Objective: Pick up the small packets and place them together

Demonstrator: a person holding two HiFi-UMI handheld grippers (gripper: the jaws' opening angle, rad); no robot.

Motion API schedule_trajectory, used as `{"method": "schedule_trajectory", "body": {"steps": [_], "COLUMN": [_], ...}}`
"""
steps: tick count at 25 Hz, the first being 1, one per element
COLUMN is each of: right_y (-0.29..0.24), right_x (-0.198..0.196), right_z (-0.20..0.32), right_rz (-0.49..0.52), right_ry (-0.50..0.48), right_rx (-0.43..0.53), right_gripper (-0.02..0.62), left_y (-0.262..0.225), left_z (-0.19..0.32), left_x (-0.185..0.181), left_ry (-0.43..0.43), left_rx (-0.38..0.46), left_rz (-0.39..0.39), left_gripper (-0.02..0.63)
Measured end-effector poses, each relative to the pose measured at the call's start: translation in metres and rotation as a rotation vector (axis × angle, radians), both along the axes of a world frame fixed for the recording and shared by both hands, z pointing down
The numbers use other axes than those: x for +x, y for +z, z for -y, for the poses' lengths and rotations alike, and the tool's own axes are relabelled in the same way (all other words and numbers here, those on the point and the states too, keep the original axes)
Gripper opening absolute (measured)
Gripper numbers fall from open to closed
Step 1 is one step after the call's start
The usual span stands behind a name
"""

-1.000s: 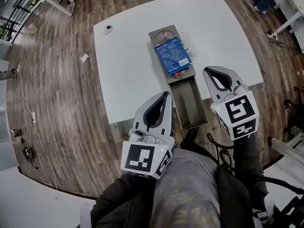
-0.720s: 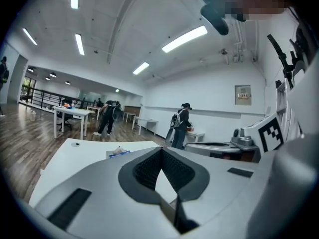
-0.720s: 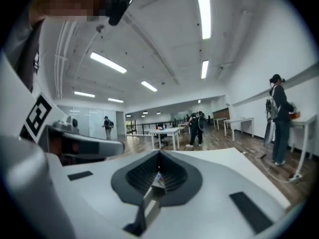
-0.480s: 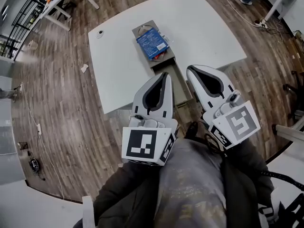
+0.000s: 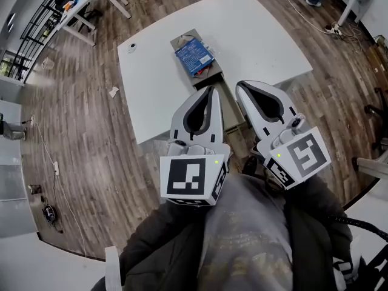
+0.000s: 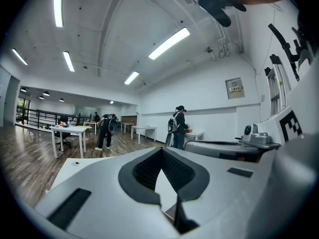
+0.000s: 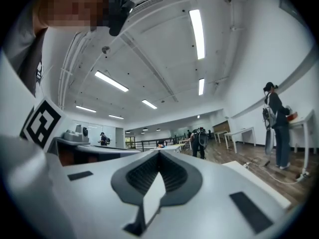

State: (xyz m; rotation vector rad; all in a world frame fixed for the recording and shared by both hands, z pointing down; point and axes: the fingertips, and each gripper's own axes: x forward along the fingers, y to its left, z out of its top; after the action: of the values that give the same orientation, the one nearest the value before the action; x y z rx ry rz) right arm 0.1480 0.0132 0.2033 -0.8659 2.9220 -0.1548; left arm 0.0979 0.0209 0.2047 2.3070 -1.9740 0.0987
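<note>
Left gripper (image 5: pixel 210 90) and right gripper (image 5: pixel 239 84) are seen closed, empty. Packets (image 5: pixel 194 54) are found ahead, well apart, long axis running away. Left is judged nearer.

Tray (image 5: pixel 182 41) near end hidden behind left gripper (image 5: pixel 210 89), right gripper (image 5: pixel 238 84); round object (image 5: pixel 131 47) on table (image 5: pixel 267 35) unidentifiable.

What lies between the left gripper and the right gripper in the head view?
The bare end of the long tray, on the white table below the left gripper and right gripper; the head view shows it.
</note>
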Motion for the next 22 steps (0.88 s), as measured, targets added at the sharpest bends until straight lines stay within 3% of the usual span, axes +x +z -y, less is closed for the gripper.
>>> {"method": "schedule_trajectory", "body": {"steps": [22], "right_y": [-0.003], "right_x": [-0.01], "right_z": [-0.003], "right_rz": [-0.034], "right_ry": [-0.023], "right_rx": [0.041], "right_gripper": [0.006], "left_y": [-0.005], "left_z": [-0.003], "left_x": [-0.003], "left_ry": [-0.024], "left_rx": [0.017], "left_rz": [-0.003], "left_gripper": [0.003]}}
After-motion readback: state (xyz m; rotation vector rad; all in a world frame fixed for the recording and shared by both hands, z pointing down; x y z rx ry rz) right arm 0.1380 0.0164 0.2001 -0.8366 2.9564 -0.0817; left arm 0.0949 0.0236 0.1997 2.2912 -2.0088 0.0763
